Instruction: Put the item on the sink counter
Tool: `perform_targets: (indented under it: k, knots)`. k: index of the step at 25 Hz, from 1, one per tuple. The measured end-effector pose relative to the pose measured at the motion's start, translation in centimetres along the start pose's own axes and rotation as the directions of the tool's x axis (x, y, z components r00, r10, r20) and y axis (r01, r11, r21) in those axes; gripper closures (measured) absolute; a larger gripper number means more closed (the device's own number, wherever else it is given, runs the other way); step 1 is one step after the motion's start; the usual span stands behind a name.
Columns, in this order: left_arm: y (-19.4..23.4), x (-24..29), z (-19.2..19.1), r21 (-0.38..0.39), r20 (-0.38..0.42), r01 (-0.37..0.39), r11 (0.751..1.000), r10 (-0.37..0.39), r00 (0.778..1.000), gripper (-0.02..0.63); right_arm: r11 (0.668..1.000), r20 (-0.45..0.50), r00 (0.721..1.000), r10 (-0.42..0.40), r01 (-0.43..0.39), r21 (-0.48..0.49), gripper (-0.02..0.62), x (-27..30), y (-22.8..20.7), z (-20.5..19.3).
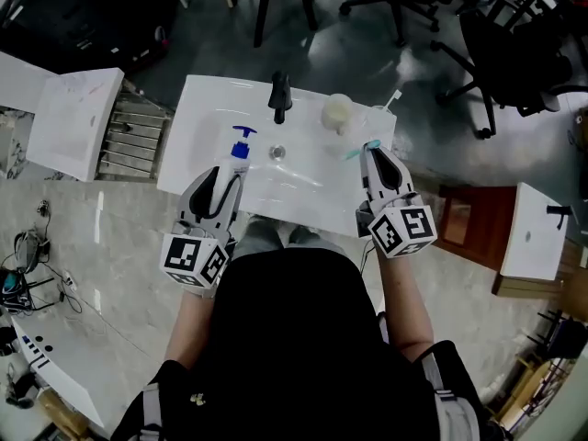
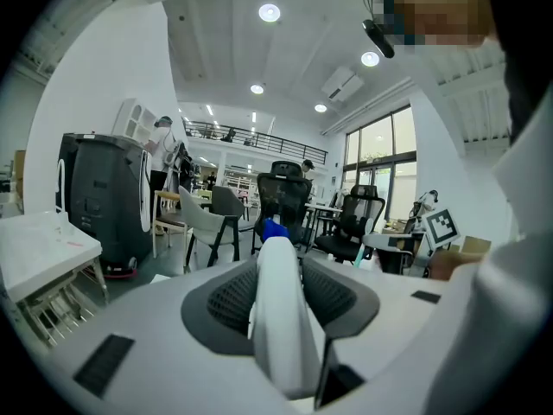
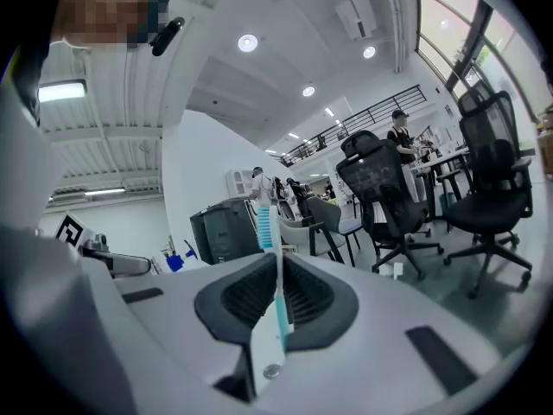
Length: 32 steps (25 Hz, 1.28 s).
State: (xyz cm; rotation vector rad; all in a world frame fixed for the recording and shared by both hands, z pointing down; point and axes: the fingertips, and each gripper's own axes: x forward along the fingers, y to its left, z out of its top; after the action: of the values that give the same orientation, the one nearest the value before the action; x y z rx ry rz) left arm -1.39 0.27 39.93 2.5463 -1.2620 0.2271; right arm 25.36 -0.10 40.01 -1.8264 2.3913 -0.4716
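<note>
Around: black faucet [image 1: 279, 97] at the white desk's [image 1: 197, 108] far edge, pale cup [image 1: 337, 112] just right of it.
In the way: faucet ahead of the bottle, cup ahead of the brush.
Left gripper [image 1: 228, 175]: clamped on pump bottle [image 1: 239, 150] above the basin; its long axis lies along the jaws, blue pump pointing towards the faucet.
Right gripper [image 1: 377, 157]: clamped on toothbrush [image 3: 278, 292] above the desk's right side; handle crosswise to the jaws, bristles upward.

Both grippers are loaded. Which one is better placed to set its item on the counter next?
Right, probably: the right gripper, shut on the toothbrush, is over the counter beside the cup. The left gripper's bottle seems over the basin.
</note>
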Motion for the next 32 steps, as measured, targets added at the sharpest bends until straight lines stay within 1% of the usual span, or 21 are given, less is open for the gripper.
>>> perform_targets:
  k: [3,11,16,24,27,32]
  knots:
    - [0.5,0.3,0.2,0.007,-0.008,-0.007,1.0,0.007,1.0,0.428,1.0,-0.009,1.0,-0.018,0.018,0.001,0.551,1.1,-1.2,-0.3]
    - [2.8,0.8,0.3,-0.008,-0.022,-0.025,1.0,0.025,0.999,0.428,0.999,-0.024,0.999,-0.043,0.043,-0.01,0.551,5.7,-3.4,-0.3]
    - [4.3,0.7,0.4,-0.02,-0.038,-0.051,0.998,0.051,0.998,0.428,0.998,-0.042,0.998,-0.056,0.055,-0.02,0.551,8.9,-4.8,-1.0]
    - [6.4,-0.6,-1.0,-0.034,-0.069,-0.117,0.993,0.114,0.991,0.428,0.993,-0.072,0.991,-0.112,0.11,-0.041,0.551,12.6,-8.4,-3.9]
    - [7.1,-1.1,-1.4,-0.042,-0.077,-0.139,0.989,0.135,0.988,0.428,0.991,-0.115,0.985,-0.129,0.124,-0.053,0.551,13.6,-9.4,-5.7]
    - [7.6,-1.7,-1.8,-0.048,-0.082,-0.159,0.986,0.155,0.984,0.428,0.99,-0.195,0.97,-0.143,0.137,-0.046,0.551,14.7,-10.4,-9.1]
